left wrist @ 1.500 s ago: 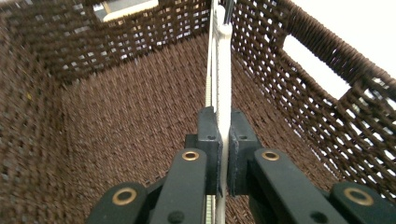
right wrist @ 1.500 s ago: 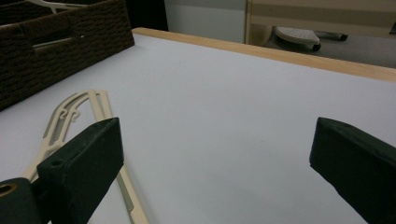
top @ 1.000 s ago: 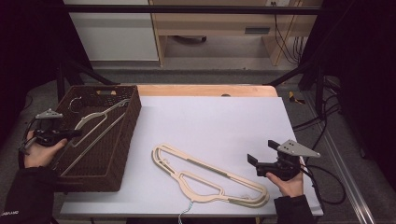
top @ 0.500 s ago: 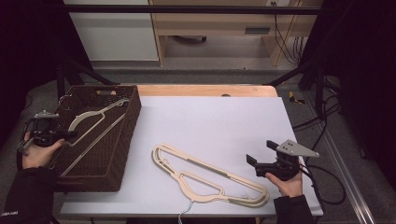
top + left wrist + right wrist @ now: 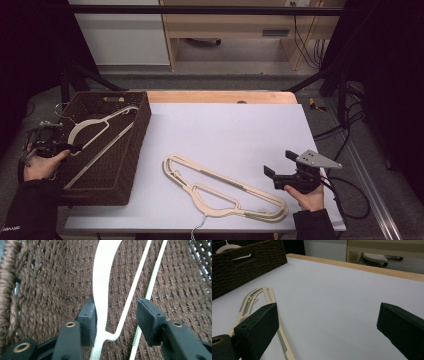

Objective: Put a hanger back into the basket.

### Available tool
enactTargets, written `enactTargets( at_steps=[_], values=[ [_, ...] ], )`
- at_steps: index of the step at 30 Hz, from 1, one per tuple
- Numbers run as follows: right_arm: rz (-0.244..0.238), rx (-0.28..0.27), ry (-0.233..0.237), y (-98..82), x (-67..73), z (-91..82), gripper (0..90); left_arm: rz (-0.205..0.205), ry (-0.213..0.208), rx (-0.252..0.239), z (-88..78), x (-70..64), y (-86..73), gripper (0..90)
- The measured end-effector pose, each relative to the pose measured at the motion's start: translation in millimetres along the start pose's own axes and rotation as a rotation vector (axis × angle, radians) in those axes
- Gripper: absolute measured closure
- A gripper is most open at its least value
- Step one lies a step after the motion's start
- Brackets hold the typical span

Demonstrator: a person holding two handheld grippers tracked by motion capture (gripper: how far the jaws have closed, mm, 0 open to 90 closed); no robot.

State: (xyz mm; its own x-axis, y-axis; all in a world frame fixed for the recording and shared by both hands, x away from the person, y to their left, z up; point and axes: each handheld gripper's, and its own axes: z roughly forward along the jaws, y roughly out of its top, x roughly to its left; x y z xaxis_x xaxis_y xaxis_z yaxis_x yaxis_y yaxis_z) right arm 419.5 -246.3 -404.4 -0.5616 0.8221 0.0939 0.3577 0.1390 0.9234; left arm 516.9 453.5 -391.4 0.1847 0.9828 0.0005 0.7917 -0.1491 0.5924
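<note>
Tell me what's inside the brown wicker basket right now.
One white hanger lies slanted inside the basket. The left claw straddles its arm, jaws just opening. The near wall hides part of the basket floor.

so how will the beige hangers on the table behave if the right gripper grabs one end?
The beige hangers look like thin flat plastic, so probably light and somewhat flexy. Stacked loosely on the smooth table, they may slide or separate. The right gripper is open.

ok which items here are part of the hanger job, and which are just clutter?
In the job:
- white hanger in the wicker basket
- left gripper, jaws just opening, hanger between them
- cream hangers on the table
- right gripper, open

Lying about:
- cables on the floor behind
- wooden furniture beyond the table
</note>
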Motion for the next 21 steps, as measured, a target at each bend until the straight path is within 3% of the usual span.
enactTargets(
  at_steps=[3,6,12,16,21],
  values=[
    [0.000,-0.001,-0.003,0.1,-0.3,-0.4,4.3,-0.004,0.003,0.005,-1.7,0.2,-0.6,48.1],
    [-0.001,-0.003,-0.006,0.2,-0.4,-0.5,4.3,-0.008,0.034,-0.001,-5.4,-0.3,-1.0,46.2],
    [0.005,-0.007,-0.005,0.8,-0.4,-2.1,4.3,0.010,0.012,-0.048,-23.6,-5.1,0.1,44.7],
    [0.009,-0.013,-0.007,1.7,0.1,-3.9,4.3,0.043,-0.013,-0.134,-41.8,-16.7,1.5,41.7],
    [0.002,-0.028,-0.001,4.2,2.0,-7.5,4.3,0.075,-0.074,-0.280,-62.5,-44.3,1.5,35.4]
  ],
)
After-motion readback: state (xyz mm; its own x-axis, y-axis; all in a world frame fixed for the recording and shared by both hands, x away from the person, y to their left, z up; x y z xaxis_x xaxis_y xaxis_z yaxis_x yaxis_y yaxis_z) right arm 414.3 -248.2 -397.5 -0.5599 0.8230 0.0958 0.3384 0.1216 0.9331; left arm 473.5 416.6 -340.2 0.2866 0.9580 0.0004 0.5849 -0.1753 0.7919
